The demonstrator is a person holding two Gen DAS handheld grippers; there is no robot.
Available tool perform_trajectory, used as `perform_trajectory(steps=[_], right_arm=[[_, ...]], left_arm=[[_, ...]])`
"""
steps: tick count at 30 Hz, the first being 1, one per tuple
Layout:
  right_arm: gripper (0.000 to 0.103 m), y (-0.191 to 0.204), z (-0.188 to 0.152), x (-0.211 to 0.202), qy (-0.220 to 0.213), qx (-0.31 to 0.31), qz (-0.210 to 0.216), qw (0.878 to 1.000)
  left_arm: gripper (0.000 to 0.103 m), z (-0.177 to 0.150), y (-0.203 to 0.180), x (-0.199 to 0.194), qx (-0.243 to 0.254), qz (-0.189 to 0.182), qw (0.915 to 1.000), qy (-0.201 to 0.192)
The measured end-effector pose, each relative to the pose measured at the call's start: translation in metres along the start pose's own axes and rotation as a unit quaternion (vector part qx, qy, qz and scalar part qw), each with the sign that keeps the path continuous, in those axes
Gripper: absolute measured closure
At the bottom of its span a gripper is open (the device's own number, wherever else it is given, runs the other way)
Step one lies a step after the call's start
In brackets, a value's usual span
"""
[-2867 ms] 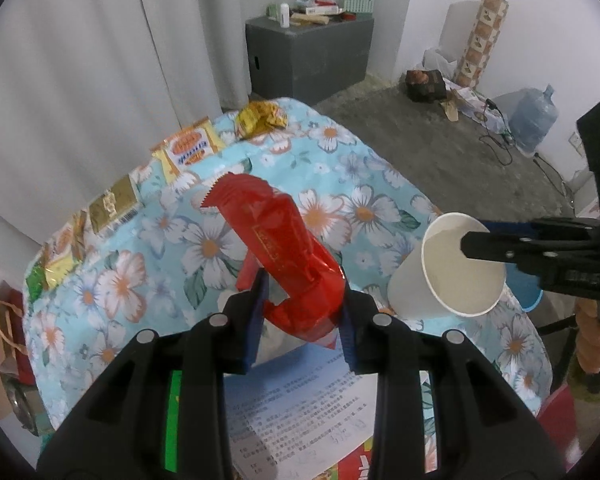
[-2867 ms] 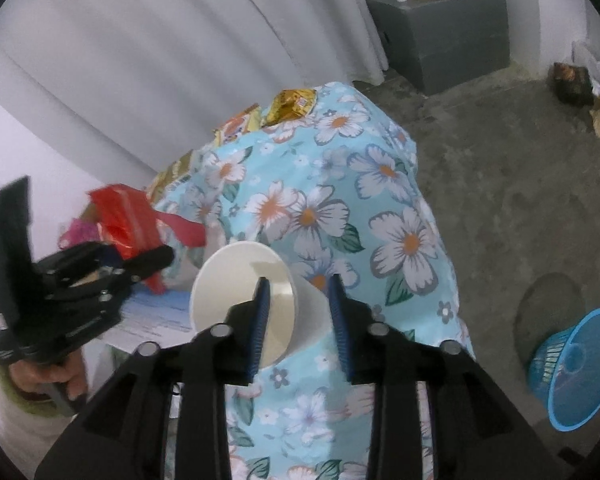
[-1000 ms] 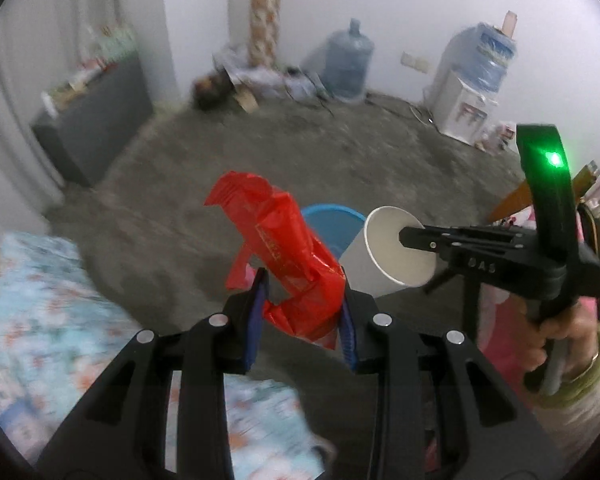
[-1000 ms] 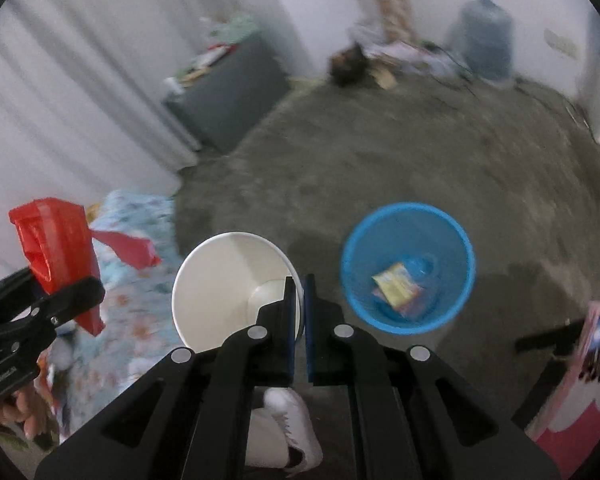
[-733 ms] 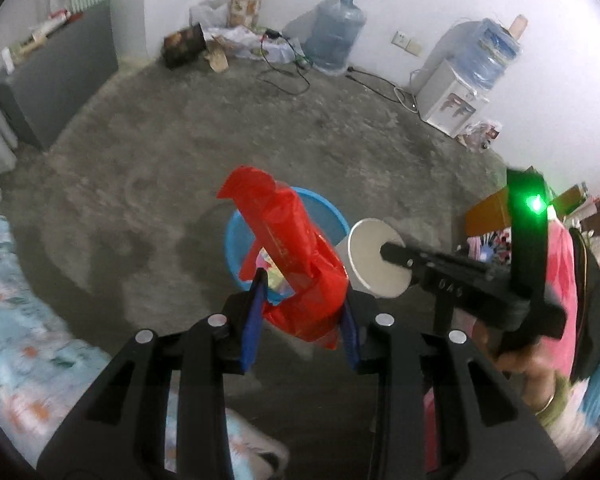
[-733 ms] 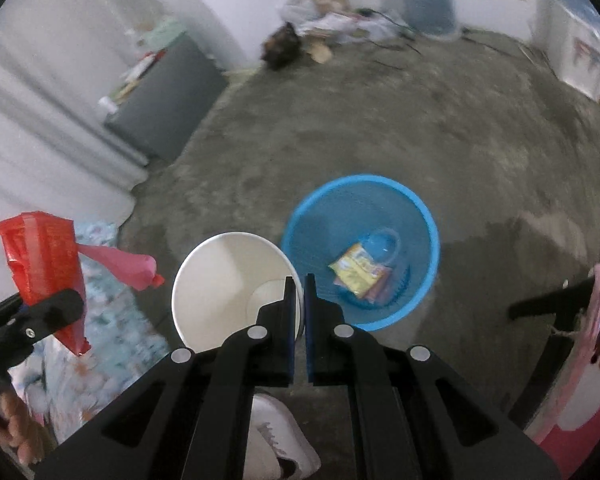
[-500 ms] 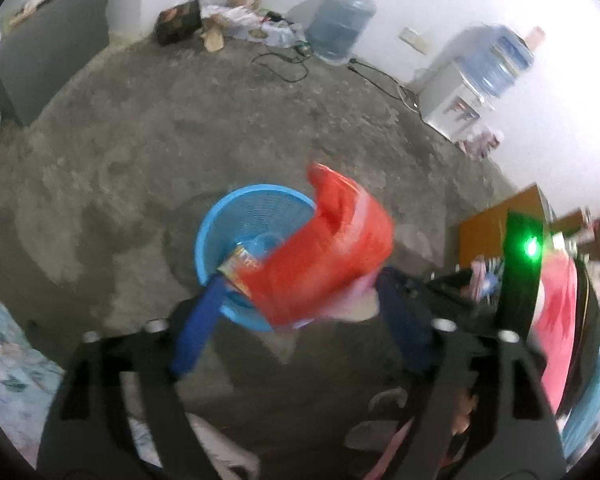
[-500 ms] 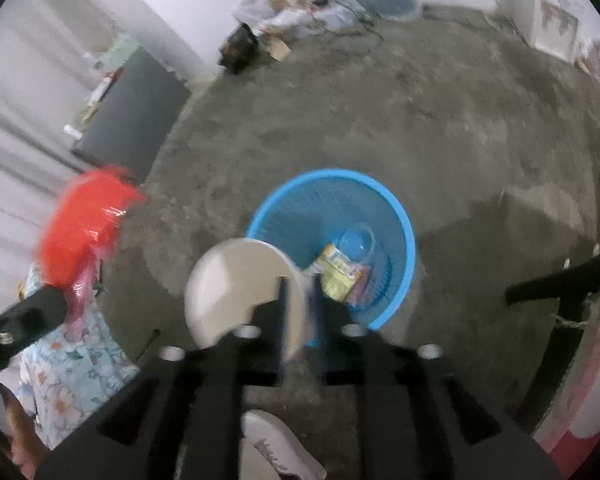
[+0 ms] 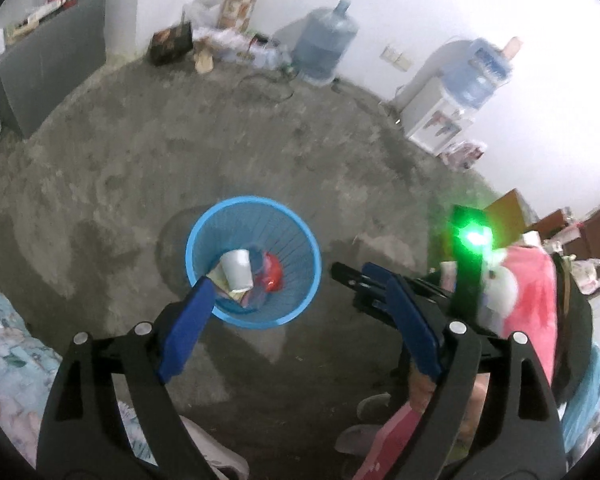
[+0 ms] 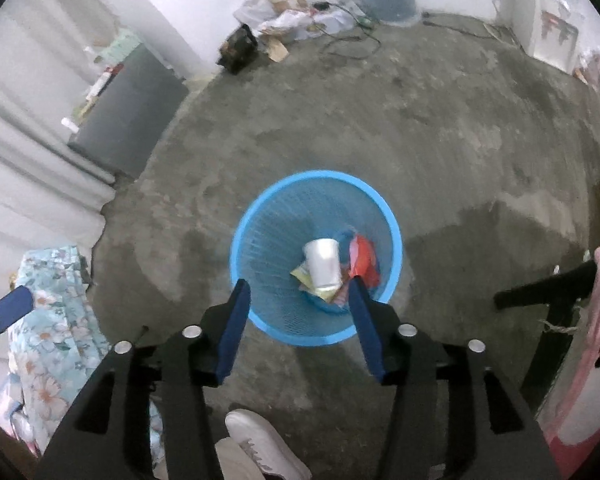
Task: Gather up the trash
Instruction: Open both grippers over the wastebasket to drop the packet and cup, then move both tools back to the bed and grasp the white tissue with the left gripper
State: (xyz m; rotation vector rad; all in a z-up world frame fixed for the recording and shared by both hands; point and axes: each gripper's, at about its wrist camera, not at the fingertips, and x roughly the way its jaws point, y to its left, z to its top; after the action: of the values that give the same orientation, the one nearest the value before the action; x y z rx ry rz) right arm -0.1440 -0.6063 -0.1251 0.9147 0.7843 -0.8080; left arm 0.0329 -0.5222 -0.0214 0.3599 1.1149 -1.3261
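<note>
- One grey concrete floor [image 10: 440, 128] fills most of both wrist views, stained darker in patches.
- One dark grey cabinet [image 10: 128, 120] stands against the white wall, with small items on top that are too blurred to name.
- Two large water bottles: one blue bottle [image 9: 326, 48] stands on the floor by the wall, the other [image 9: 478, 72] sits atop a white dispenser.
- One table with a floral cloth [image 10: 56, 312] shows at the left edge.
- One blue mesh bin [image 10: 260, 216] stands upright on the floor, below both grippers.
- Two black grippers with blue pads: the left gripper [image 9: 296, 312] has its jaws spread wide and opening, nothing between them; the right gripper [image 10: 298, 316] has its jaws parted and opening, also empty.
- One white paper cup [image 10: 323, 266] lies tilted inside the bin, on the other trash.
- One red wrapper [image 10: 364, 258] lies in the bin just beside the cup.
- One yellow packet [image 10: 302, 274] shows partly under the cup.
- One white shoe [image 10: 260, 448] shows at the bottom edge.
</note>
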Motion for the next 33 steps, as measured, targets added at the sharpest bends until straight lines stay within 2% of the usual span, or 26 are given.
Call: perform_trajectory(steps=[5,9,13,15,17,19,22,25,28,29,31,33], right_arm=[[0.039,0.036,-0.009,-0.029,-0.021,-0.051,0.010,0.998],[0.029,0.082,-0.026,-0.053,-0.031,-0.117,0.013,0.993],[0.020,0.142,-0.052,-0.084,-0.052,-0.198,0.018,0.979],[0.013,0.166,-0.066,-0.101,-0.071,-0.225,0.024,0.972],[0.010,0.194,-0.083,-0.120,-0.100,-0.250,0.014,0.963],[0.007,0.220,-0.102,-0.138,-0.130,-0.281,0.003,0.951],[0.006,0.256,-0.135,-0.161,-0.182,-0.329,0.007,0.926],[0.006,0.291,-0.169,-0.174,-0.228,-0.364,-0.006,0.903],[0.006,0.327,-0.195,-0.178,-0.233,-0.399,0.007,0.887],[0.006,0.334,-0.202,-0.179,-0.228,-0.409,0.019,0.883],[0.006,0.348,-0.219,-0.184,-0.212,-0.420,0.073,0.880],[0.006,0.355,-0.231,-0.189,-0.191,-0.411,0.146,0.879]], left_arm=[[0.015,-0.029,-0.008,-0.078,0.028,0.013,0.9982,-0.051],[0.013,-0.068,-0.005,-0.154,0.035,0.046,0.9935,-0.097],[0.009,-0.118,0.009,-0.217,0.026,0.100,0.9836,-0.148],[0.009,-0.143,0.020,-0.245,0.008,0.123,0.9789,-0.163],[0.009,-0.172,0.036,-0.275,-0.020,0.141,0.9732,-0.181],[0.009,-0.200,0.052,-0.302,-0.048,0.168,0.9639,-0.201],[0.009,-0.240,0.073,-0.340,-0.088,0.210,0.9447,-0.236],[0.009,-0.280,0.096,-0.370,-0.127,0.232,0.9284,-0.262],[0.009,-0.325,0.112,-0.396,-0.162,0.247,0.9086,-0.295],[0.009,-0.338,0.117,-0.403,-0.168,0.250,0.9038,-0.304],[0.009,-0.367,0.129,-0.415,-0.186,0.263,0.8918,-0.318],[0.009,-0.390,0.140,-0.421,-0.205,0.264,0.8836,-0.328]])
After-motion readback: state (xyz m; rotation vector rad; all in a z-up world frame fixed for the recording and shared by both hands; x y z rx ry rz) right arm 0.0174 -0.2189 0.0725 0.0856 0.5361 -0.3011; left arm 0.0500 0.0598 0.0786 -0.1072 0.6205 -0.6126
